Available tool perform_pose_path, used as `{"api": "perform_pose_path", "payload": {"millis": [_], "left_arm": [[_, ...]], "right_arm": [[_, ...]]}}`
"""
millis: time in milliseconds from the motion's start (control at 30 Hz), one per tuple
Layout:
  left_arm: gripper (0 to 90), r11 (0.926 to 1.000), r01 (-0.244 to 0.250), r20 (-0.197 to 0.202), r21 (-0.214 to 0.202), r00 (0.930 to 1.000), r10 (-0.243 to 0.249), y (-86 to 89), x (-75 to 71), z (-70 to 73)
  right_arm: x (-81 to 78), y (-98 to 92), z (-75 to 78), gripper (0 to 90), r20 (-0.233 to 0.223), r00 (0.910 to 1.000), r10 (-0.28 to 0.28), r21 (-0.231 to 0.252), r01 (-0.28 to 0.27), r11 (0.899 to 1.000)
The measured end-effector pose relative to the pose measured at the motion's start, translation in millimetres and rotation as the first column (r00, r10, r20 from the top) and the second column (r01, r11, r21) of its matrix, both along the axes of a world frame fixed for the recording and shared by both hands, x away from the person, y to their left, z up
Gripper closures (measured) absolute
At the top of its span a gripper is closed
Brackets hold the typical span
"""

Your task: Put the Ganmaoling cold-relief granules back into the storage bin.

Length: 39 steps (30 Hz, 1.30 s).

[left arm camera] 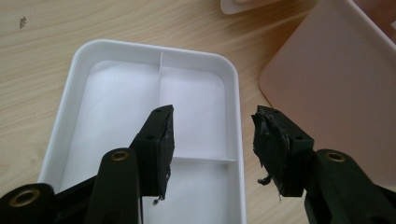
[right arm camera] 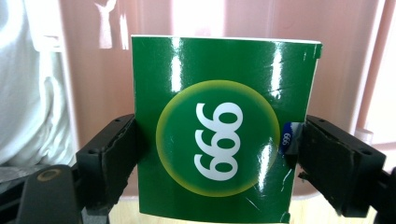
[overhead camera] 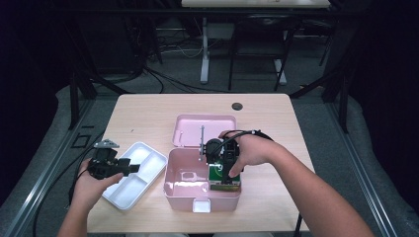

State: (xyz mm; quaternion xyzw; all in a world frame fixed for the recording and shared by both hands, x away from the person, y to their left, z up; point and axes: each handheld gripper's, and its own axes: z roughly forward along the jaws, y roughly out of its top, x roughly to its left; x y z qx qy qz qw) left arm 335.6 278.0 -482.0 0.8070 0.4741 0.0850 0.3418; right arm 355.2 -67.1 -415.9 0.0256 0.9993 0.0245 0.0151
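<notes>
At nine o'clock, left gripper (overhead camera: 129,168) over white tray (overhead camera: 148,150), jaws apart and empty. At three o'clock, right gripper (overhead camera: 228,178) clamped on green box (right arm camera: 219,126) inside pink case (overhead camera: 180,190) (glossy cardboard, likely light, slippery, crushable); best held by side edges.

I see open desk (overhead camera: 148,111) left of and behind the pink box (overhead camera: 174,190). Its raised lid (overhead camera: 204,129) blocks the rear; the white tray (overhead camera: 148,148) lies close along its left wall.
</notes>
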Motion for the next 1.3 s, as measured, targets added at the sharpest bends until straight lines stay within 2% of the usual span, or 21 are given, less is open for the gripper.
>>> {"api": "perform_pose_path", "payload": {"millis": [300, 567, 733, 900, 1300], "left_arm": [[48.4, 1.0, -0.005, 0.0, -0.002, 1.0, 0.005, -0.1, 0.2, -0.9], [48.4, 1.0, -0.004, 0.0, -0.002, 1.0, 0.004, -0.3, 0.0, -1.1], [48.4, 1.0, -0.003, -0.002, -0.003, 1.0, 0.003, -0.1, 0.3, -1.7], [48.4, 1.0, -0.003, -0.006, -0.003, 1.0, 0.003, -0.2, 0.5, -2.0], [48.4, 1.0, -0.001, -0.007, -0.002, 1.0, 0.001, -1.5, 0.2, -3.1]], "right_arm": [[4.7, 0.6, -17.3, 15.9, -0.012, 0.9999, -0.006, -0.006, 0.006, 1.0], [5.7, 0.9, -25.9, 15.8, -0.018, 0.9998, -0.002, -0.008, 0.002, 1.0], [8.6, 0.3, -30.0, 15.7, 0.003, 1.0, 0.003, -0.011, -0.003, 1.0], [10.4, -1.3, -35.5, 15.7, -0.012, 0.9999, -0.006, 0.0, 0.006, 1.0], [13.3, 2.0, -47.1, 15.3, -0.027, 0.9996, -0.01, -0.024, 0.009, 1.0]]}}
